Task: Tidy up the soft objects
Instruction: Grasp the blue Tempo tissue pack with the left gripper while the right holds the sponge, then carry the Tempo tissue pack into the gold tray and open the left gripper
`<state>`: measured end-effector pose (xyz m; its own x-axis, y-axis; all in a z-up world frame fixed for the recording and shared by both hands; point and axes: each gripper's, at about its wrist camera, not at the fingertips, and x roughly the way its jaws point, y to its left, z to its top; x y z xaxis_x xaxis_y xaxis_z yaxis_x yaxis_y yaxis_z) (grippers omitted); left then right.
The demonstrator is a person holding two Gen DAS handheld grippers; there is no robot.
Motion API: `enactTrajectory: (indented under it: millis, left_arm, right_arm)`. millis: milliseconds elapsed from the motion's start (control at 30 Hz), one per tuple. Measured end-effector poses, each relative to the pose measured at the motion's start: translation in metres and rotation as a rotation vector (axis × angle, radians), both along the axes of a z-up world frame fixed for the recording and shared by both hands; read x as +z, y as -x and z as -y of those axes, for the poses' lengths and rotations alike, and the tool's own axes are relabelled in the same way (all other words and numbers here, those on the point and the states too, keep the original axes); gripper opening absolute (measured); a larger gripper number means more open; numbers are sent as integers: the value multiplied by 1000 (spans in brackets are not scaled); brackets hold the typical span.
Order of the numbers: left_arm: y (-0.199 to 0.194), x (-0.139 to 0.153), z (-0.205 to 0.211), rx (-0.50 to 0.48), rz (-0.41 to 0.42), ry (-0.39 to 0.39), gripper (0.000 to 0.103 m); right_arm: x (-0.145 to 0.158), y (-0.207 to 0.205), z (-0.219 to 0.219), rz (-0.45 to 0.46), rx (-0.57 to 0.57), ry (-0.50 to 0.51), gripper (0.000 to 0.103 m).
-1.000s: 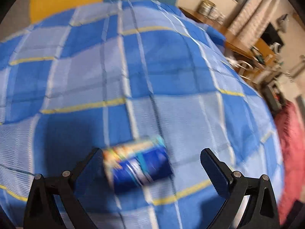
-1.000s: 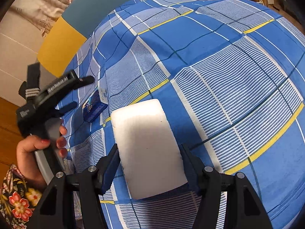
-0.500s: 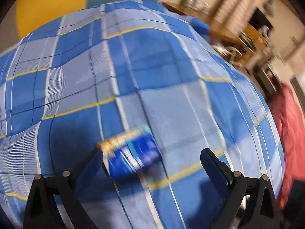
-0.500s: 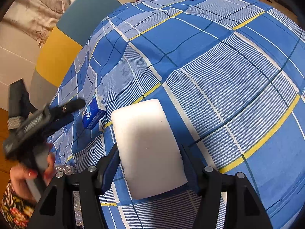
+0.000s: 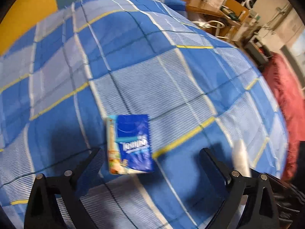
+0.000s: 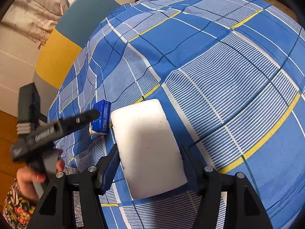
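Tissue pack (image 5: 131, 143) lies flat on the blue checked bedspread (image 5: 171, 87), between the spread fingers of my left gripper (image 5: 150, 164), nearer the left finger; nothing pinched. Sponge block (image 6: 148, 148), white, sits clamped between the 2 pads of my right gripper (image 6: 149, 164), its far end just beside the pack. I judge I hold the sponge up next to the pack so the 2 soft items group together. Left gripper hovers over the pack, likely to square it against the sponge.

Plaid-covered bed (image 6: 219, 61) (blue), yellow-and-teal headboard (image 6: 63, 43), cluttered wooden desk (image 5: 207, 5).
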<state>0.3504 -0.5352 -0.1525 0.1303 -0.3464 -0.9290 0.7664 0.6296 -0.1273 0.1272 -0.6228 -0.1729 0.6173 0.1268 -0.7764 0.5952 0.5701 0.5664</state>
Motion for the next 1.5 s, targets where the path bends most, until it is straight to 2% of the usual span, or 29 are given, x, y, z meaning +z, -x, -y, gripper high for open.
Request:
enactTrajectory:
  millis: [100,167,233,267,333,433,667,967,1067,1300,1500]
  left_arm:
    - [-10,-16,-1,103,-7,-24,100]
    - [-11,-28,1,135,-14,-48,94]
    - [-10,-38,2,141,-24,-68,73]
    - [-8,-37,2,141,5,-73,70]
    - [-5,-35,1,134,27,-82,53]
    - [-4,-26,-4,156,-5,-53,52]
    - [13,7,-28,183,15,11,52]
    - [61,84,-65,189,105,107,52]
    - [76,116,-89,190,117,162,52]
    - [95,175,-147,209,183,233,52]
    - [103,216,-222,258,271,276,52]
  right_arm:
    - [-1,1,0,-5,-3,-1,63]
    - [-3,1,0,-12,-5,0,63]
    - [-4,3,3,-14,-13,-6,63]
    - [-4,3,4,-13,-17,-8,63]
    - [-3,3,4,-13,-17,1,63]
    - [-2,1,2,-19,-4,17,63]
    - [0,-3,0,-15,16,56,63]
    - [1,-3,2,-7,21,93,63]
    - [3,-4,0,-6,29,116,63]
    - [1,-4,-4,2,52,116,63]
    - [10,-7,-17,22,99,195,63]
